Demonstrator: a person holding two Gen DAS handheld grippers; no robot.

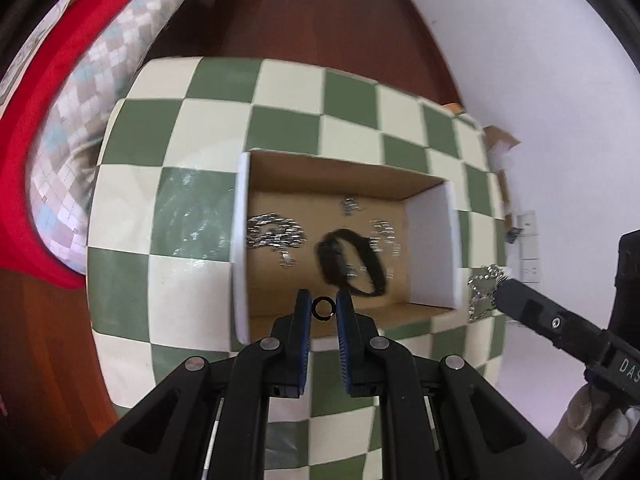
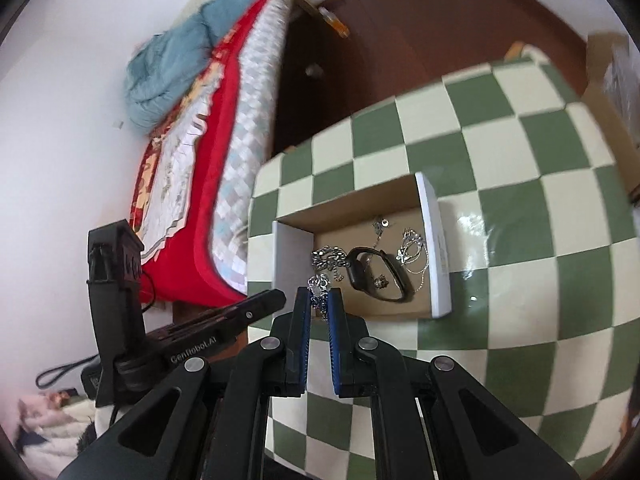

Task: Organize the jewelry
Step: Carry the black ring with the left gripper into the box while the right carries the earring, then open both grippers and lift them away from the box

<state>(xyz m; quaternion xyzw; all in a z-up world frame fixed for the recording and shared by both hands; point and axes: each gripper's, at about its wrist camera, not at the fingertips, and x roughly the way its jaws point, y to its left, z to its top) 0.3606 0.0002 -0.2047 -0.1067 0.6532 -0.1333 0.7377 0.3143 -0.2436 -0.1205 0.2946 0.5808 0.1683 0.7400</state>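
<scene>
- Left gripper (image 1: 323,307) pinches black ring (image 1: 323,306) over cardboard box (image 1: 344,168) near edge.
- Right gripper (image 2: 319,300) clamps silver chain (image 2: 318,286), angled toward box's right edge.
- Black wristband (image 1: 352,265) lies mid-box on the checkered table (image 1: 224,80).

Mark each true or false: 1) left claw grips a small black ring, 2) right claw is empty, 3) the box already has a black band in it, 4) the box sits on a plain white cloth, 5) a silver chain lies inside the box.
1) True. The left claw is closed on the small black ring.
2) False. The right claw pinches a silver necklace.
3) True. The black band lies on the floor of the cardboard box.
4) False. The box rests on a green and cream checkered cloth.
5) True. A silver chain lies near the box's left wall in the left wrist view.
</scene>
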